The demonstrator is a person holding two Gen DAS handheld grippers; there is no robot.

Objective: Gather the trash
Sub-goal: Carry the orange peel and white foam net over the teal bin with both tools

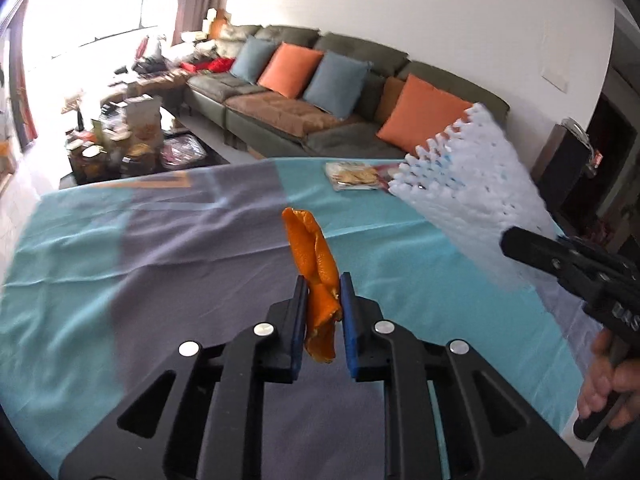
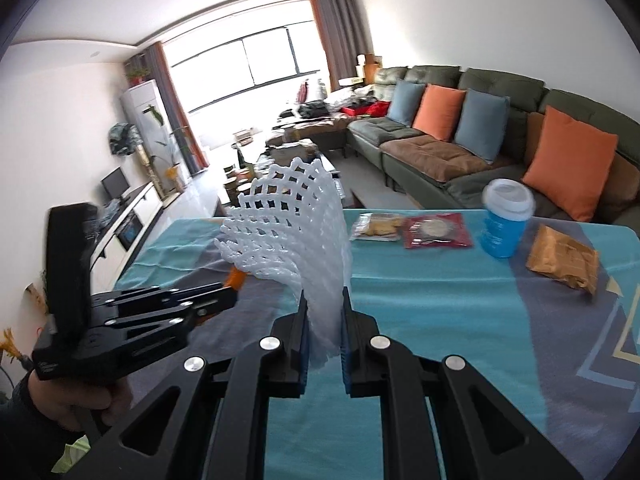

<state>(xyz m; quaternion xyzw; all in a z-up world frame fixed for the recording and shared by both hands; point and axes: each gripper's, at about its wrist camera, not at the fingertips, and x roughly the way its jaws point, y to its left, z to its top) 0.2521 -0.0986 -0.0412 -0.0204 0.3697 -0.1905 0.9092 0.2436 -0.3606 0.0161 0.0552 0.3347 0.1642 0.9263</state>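
teal-grey tablecloth (image 2: 440,308), green sofa (image 2: 480,120) behind

Both grippers were matte black plastic: the left gripper (image 1: 324,288) and right gripper (image 2: 325,304) each had slotted triangular arms, round silver screws, blue pads lining the jaws. Dark sleeve (image 2: 16,420) at one wrist.

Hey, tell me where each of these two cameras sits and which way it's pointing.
Left wrist view: on the left gripper, looking along its fingers over the teal-and-grey tablecloth toward the sofa; it pinches an orange peel; the right gripper and right hand show.
Right wrist view: on the right gripper, facing the window; it pinches a white foam fruit net; the left gripper shows.
Shared: net, tablecloth, sofa, snack packets.
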